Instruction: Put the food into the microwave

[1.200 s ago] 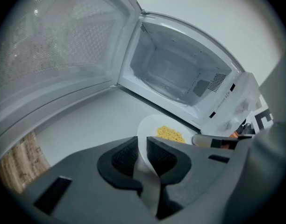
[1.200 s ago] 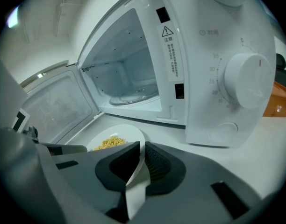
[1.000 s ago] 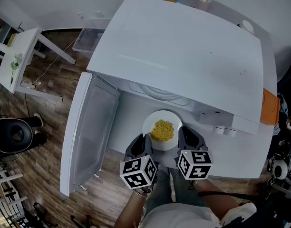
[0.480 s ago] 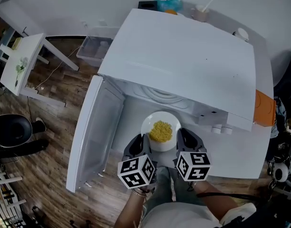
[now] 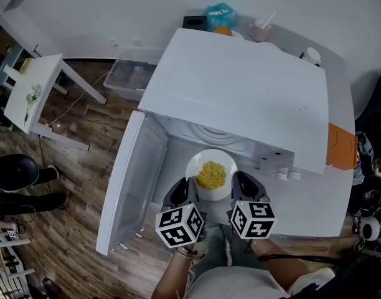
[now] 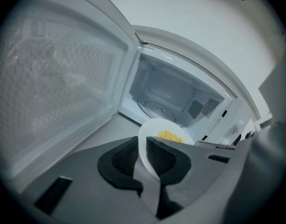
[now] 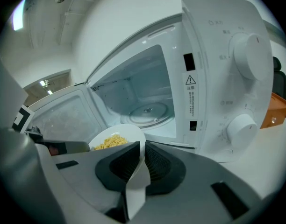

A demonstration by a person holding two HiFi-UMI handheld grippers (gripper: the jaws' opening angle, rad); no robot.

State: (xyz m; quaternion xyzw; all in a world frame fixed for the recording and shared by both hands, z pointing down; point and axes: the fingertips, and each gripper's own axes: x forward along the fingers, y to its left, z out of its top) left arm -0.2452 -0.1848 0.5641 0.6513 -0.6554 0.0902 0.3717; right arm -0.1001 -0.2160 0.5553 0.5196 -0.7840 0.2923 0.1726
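Gripping a white plate (image 5: 226,161) from both sides, the left gripper (image 5: 185,190) and the right gripper (image 5: 243,186) each have their jaws pinched onto its rim, the left on the plate's left edge and the right on its right edge. In both gripper views the thin rim runs between the dark ribbed pads (image 6: 128,156).

A heap of yellow food (image 5: 211,174) lies in the middle of the plate; it may be corn or a fine grain, but the bits are too small to tell.

The plate is held level just in front of the open mouth of a white microwave (image 5: 240,98), still outside the cavity. The microwave's door (image 5: 131,179) is swung wide to the left. Inside, the glass turntable (image 7: 147,112) is bare. On the control panel at the right are two round knobs, the upper knob (image 7: 248,55) and the lower knob (image 7: 241,127), with a warning label (image 7: 190,97) beside the opening.

Behind the microwave stand a teal bag (image 5: 220,14) and a cup (image 5: 262,25). An orange block (image 5: 343,147) sits at its right. A white side table (image 5: 32,92) and a black chair (image 5: 16,173) stand on the wood floor (image 5: 72,229) to the left.
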